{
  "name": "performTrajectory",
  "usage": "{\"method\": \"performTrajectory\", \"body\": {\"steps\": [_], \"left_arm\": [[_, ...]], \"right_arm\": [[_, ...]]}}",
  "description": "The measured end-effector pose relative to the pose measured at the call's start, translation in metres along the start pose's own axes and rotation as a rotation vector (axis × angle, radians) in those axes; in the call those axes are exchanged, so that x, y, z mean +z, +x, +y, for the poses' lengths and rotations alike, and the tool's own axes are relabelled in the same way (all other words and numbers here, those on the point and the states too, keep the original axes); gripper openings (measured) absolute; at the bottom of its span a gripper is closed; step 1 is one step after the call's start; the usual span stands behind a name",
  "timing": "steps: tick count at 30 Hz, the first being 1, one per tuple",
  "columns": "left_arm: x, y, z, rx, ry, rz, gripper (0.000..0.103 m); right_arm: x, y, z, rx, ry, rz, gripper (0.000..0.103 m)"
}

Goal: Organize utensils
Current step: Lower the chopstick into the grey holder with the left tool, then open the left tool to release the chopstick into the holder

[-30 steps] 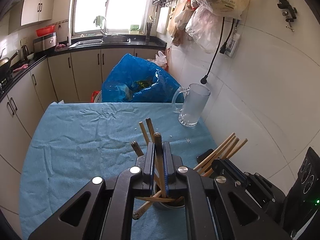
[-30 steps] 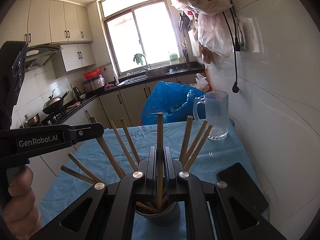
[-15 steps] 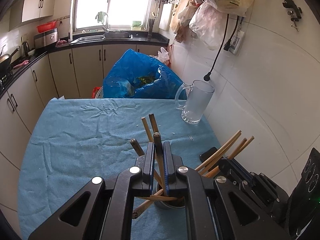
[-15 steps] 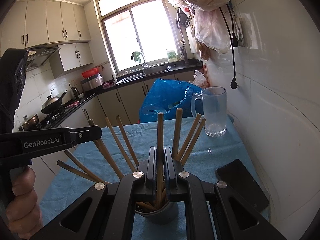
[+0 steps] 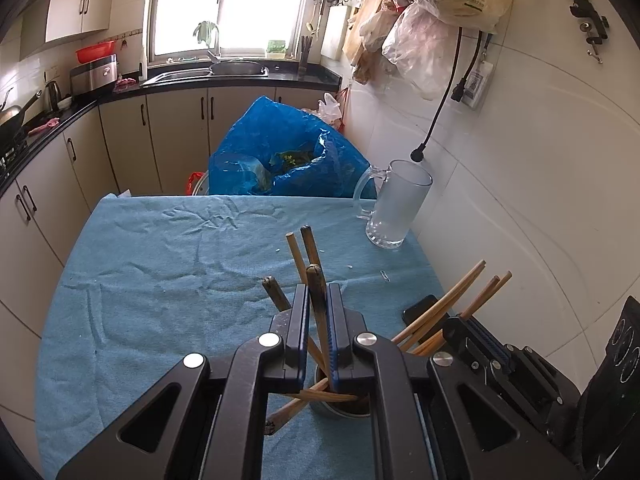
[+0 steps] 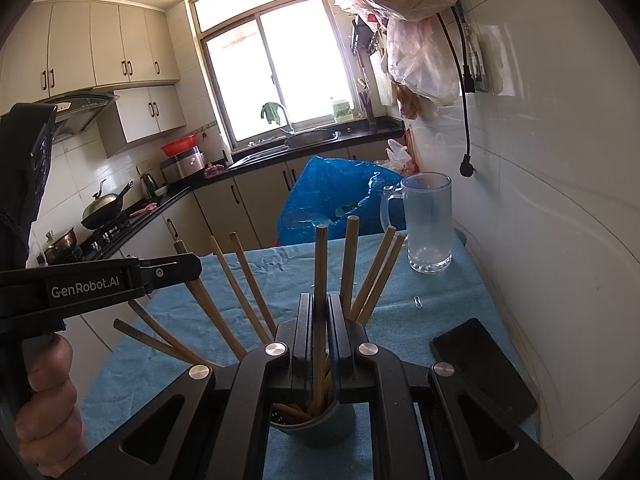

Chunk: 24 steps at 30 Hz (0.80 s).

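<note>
A grey cup (image 6: 316,424) stands on the blue cloth (image 5: 168,280) and holds several wooden chopsticks (image 6: 248,280) that fan outward. In the left wrist view my left gripper (image 5: 318,294) is shut on a dark-tipped chopstick (image 5: 316,280) that rises from the cup (image 5: 340,406). In the right wrist view my right gripper (image 6: 319,300) is shut on an upright chopstick (image 6: 320,256) in the same cup. Each gripper shows in the other's view: the right gripper (image 5: 476,340) close at the right, the left gripper (image 6: 172,270) at the left, held by a hand (image 6: 44,400).
A glass mug (image 5: 396,204) stands at the table's far right corner. A black phone (image 6: 480,364) lies near the right edge, with a paperclip (image 6: 418,302) beyond it. A blue bag (image 5: 288,160) sits behind the table. A tiled wall (image 5: 540,200) runs close on the right.
The loose chopsticks in the cup have shifted slightly. Both grippers stay shut on their chopsticks in about the same place.
</note>
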<state>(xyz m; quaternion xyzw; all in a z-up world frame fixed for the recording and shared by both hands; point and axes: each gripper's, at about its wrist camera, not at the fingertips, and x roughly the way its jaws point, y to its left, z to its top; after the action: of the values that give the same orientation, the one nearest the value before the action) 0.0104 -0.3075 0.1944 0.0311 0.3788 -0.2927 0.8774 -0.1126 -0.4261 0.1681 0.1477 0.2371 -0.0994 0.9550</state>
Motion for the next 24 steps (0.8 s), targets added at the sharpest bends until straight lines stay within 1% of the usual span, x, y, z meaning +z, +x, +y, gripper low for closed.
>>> {"method": "performTrajectory", "body": {"steps": [15,17,18,19,24], "left_arm": [[-0.001,0.002,0.004,-0.012,-0.013,0.016,0.008],[-0.001,0.002,0.004,-0.011,-0.014,0.013,0.013],[0.0,0.001,0.004,-0.011,-0.016,0.008,0.019],[0.0,0.0,0.004,-0.011,-0.016,0.004,0.021],[0.001,-0.004,0.002,-0.014,-0.012,-0.005,0.022]], "right_arm": [[0.0,-0.006,0.0,0.004,0.012,-0.008,0.008],[0.001,-0.007,0.002,0.001,0.009,-0.011,0.009],[0.0,-0.008,0.003,0.001,0.008,-0.012,0.01],[0.001,-0.008,0.003,0.001,0.009,-0.013,0.013],[0.0,-0.011,0.004,0.0,0.011,-0.014,0.021]]}}
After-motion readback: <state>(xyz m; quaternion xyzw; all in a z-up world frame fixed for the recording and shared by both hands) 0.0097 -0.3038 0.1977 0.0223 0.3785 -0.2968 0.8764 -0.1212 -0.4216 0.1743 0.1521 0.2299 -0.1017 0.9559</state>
